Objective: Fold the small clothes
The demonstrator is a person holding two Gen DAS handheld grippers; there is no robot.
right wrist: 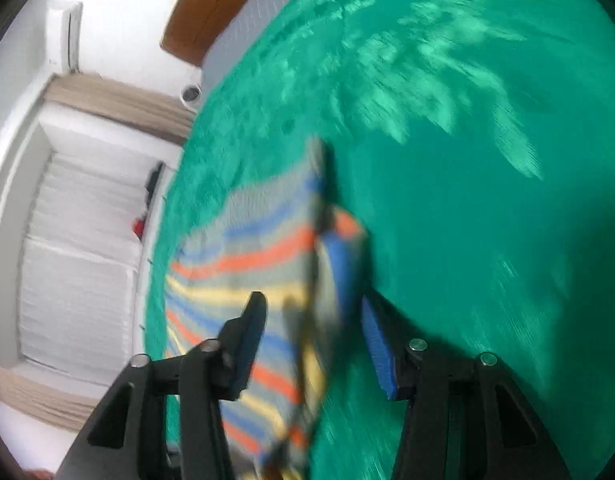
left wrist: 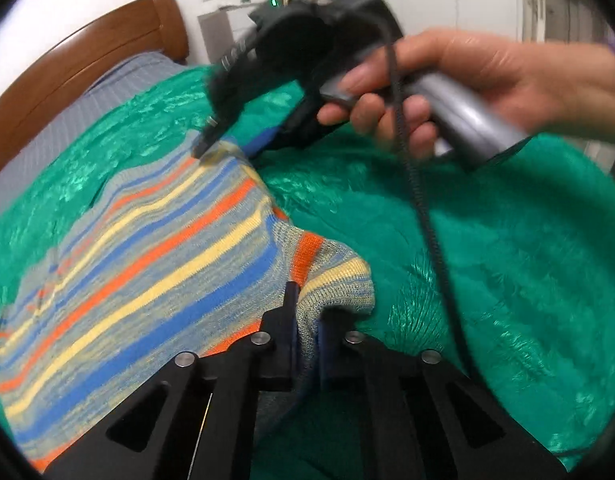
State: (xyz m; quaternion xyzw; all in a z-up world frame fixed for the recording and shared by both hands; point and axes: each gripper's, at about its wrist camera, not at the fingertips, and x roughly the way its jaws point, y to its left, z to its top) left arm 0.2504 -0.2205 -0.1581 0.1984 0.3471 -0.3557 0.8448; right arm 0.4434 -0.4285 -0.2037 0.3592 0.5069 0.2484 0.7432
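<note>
A small striped knit sweater (left wrist: 147, 256) in blue, orange, yellow and grey lies on a green fuzzy blanket (left wrist: 487, 260). My left gripper (left wrist: 307, 312) is shut on the sweater's near corner by the sleeve cuff. In the left wrist view my right gripper (left wrist: 205, 148), held by a hand, touches the sweater's far edge. In the right wrist view, which is blurred, my right gripper (right wrist: 313, 312) stands open with the sweater (right wrist: 267, 264) between its jaws, over the blanket (right wrist: 487, 200).
A wooden headboard (left wrist: 107, 36) and a grey striped sheet (left wrist: 119, 84) lie beyond the blanket. A black cable (left wrist: 419, 200) hangs from the right gripper across the blanket. A white wall with a curtain (right wrist: 119, 100) shows at the left of the right wrist view.
</note>
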